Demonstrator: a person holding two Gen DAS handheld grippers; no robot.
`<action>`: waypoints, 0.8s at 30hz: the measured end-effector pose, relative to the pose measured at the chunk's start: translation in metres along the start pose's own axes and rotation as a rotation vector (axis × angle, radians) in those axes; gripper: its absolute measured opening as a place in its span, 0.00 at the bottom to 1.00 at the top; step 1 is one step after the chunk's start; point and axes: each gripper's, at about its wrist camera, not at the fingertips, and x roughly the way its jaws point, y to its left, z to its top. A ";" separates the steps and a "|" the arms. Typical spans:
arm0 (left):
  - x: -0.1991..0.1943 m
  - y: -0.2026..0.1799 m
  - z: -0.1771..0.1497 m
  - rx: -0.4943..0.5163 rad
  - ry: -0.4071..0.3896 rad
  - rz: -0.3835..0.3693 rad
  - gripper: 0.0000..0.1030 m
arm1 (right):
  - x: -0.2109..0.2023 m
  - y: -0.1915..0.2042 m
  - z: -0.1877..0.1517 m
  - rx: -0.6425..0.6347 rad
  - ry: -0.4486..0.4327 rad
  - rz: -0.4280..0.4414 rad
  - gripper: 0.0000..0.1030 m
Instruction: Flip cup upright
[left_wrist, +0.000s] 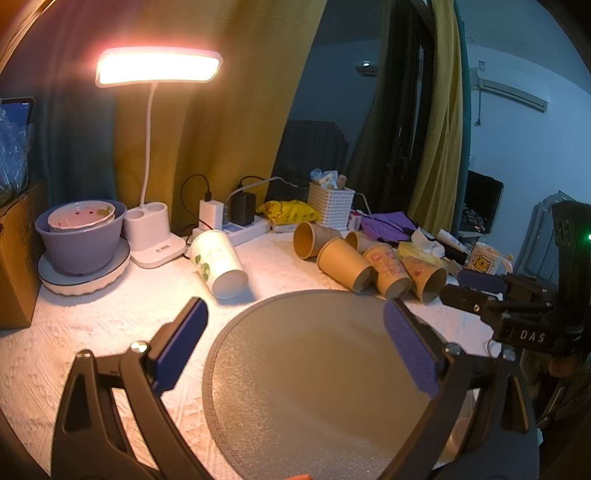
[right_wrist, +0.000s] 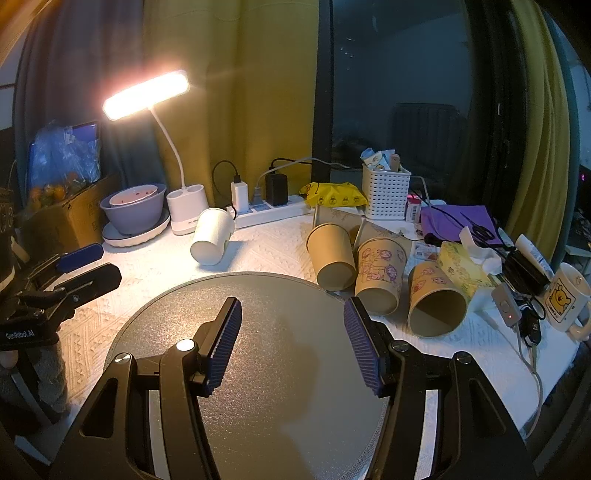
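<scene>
Lying sideways, white leaf-printed cup (left_wrist: 218, 264), mouth lampward.

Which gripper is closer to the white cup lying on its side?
Left. The left gripper is open just short of the white cup; the right gripper is open farther right, toward the brown cups.

Both wrist views face lamp (left_wrist: 159, 68), share mat (right_wrist: 258, 295).

A white paper cup (left_wrist: 218, 263) with a green leaf print lies on its side on the white textured surface (left_wrist: 110, 321), its closed base toward the cameras, near a round grey mat (right_wrist: 255, 369). To its right, 5 brown paper cups lie tipped over in a cluster: a plain one (right_wrist: 330, 256), a cartoon-printed one (right_wrist: 380, 275) touching it, another printed one (right_wrist: 436, 304) with its mouth facing forward, and 2 (left_wrist: 314, 239) (left_wrist: 360, 240) behind.
</scene>
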 end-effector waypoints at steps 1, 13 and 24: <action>0.000 0.000 0.000 0.000 0.000 0.000 0.94 | 0.000 0.000 0.000 0.000 0.000 0.000 0.59; 0.000 -0.005 -0.001 0.002 0.001 -0.006 0.94 | 0.000 0.001 0.000 0.001 0.000 -0.001 0.59; -0.001 -0.007 -0.001 0.001 0.001 -0.004 0.94 | 0.000 0.000 0.000 0.001 0.000 0.000 0.59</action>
